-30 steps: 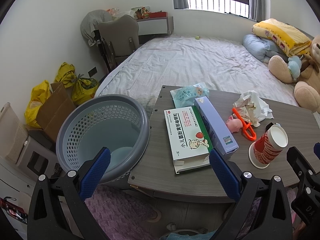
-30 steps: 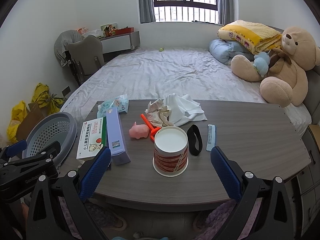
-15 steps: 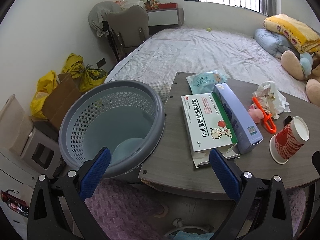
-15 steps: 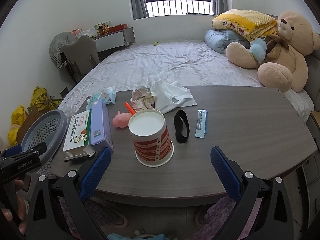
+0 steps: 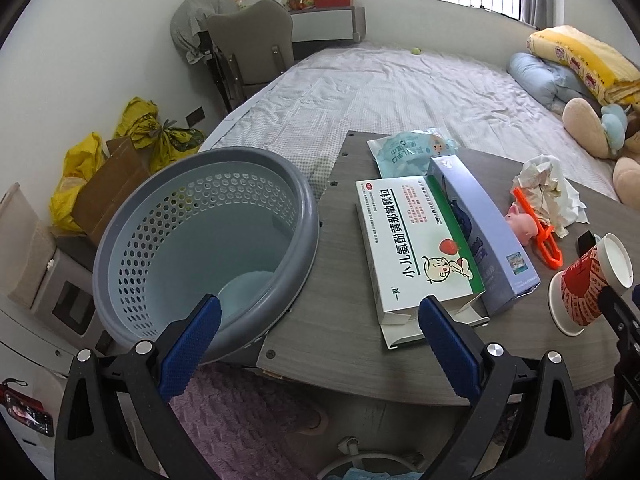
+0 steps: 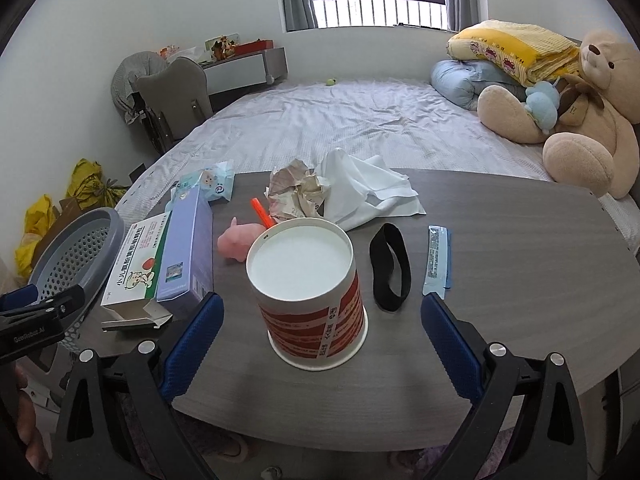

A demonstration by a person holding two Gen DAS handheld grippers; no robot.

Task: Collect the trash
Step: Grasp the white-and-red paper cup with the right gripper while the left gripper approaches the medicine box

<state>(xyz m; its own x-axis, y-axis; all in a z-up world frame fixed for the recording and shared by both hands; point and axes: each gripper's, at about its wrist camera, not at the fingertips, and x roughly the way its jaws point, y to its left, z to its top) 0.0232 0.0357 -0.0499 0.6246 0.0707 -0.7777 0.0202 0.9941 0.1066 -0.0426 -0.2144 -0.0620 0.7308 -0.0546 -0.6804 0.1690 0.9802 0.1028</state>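
A: Where's the rubbish, and how are the tongs set?

B: The upturned paper cup (image 6: 307, 300) stands on the bench (image 6: 520, 320), near its front edge, right between the spread fingers of the right tongs (image 6: 318, 336), which hold nothing. The left tongs (image 5: 316, 340) are also spread and empty, hovering over the gap between the grey basket (image 5: 208, 248) and the bench corner.

A: How would that cup handle?

B: Light and thin-walled, I'd judge, so it dents under a hard squeeze. Take it across the red band at mid-height, gently. The crumpled paper (image 6: 296, 192) farther back is soft and springy and would take a pinch anywhere.

A: What does each camera add?

B: The left one looks down into the basket, where something pale and round lies at the bottom, and reads the medicine box (image 5: 416, 244) face-on. The right one shows only the basket's rim, but it catches the black band (image 6: 390, 266), the blue sachet (image 6: 437, 260) and the white cloth (image 6: 368, 196), which the left view misses or clips.
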